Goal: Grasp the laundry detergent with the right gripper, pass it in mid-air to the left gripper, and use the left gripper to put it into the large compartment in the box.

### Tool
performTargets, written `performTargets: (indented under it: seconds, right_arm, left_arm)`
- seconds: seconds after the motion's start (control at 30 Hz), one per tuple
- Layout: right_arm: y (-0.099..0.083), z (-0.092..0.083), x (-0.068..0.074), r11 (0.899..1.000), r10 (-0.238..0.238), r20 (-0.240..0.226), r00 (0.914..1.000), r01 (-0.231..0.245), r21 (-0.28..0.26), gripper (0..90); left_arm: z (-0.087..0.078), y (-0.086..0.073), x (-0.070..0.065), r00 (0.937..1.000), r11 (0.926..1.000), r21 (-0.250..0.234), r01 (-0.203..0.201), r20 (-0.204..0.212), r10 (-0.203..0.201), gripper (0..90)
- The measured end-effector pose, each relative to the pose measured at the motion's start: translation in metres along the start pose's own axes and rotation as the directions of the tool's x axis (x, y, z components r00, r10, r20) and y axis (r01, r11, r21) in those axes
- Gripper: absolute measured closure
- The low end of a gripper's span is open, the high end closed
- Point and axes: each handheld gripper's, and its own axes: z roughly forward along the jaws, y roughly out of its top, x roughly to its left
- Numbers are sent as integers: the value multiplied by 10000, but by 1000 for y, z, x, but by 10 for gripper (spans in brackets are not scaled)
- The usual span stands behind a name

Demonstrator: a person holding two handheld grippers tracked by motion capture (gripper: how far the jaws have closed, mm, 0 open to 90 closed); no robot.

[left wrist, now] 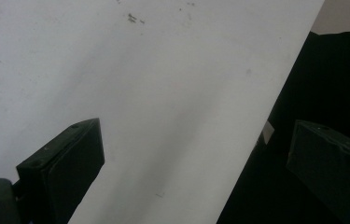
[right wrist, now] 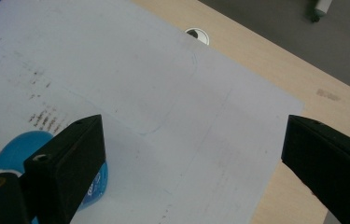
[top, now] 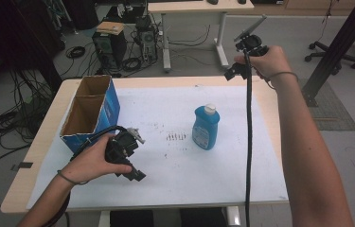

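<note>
- Right claw [top: 241, 66] — held aloft over the far right corner of the desk [top: 47, 137], jaws wide, nothing between them.
- Left claw [top: 130, 161] — low over the white sheet [top: 165, 170], jaws wide, empty.
- Blue bottle [top: 206, 126] — upright mid-sheet, well apart from both claws.
- Open blue box [top: 92, 113] — far left.

The left gripper [left wrist: 200, 172] has its jaws wide apart over a white sheet [left wrist: 154, 93]; the sheet's edge runs between them, darkness behind the right jaw.

Grey floor [top: 279, 33], cable tangles [top: 9, 123], desk [top: 194, 7], computer towers [top: 109, 45].
</note>
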Motion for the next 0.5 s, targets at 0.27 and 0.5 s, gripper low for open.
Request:
performTargets:
  seconds: [0.27, 0.5]
  right_arm:
    - [-17, -2, 0, 10000, 33, 18, 10000, -33, -27, 62]
    - [-30, -3, 0, 10000, 20, 69, 10000, -20, 1, 62]
  left_arm:
    - [0, 3, -3, 10000, 10000, 32, -93, -20, 94, 41]
    - [2, 4, -6, 9999, 9999, 44, -135, 21, 135, 41]
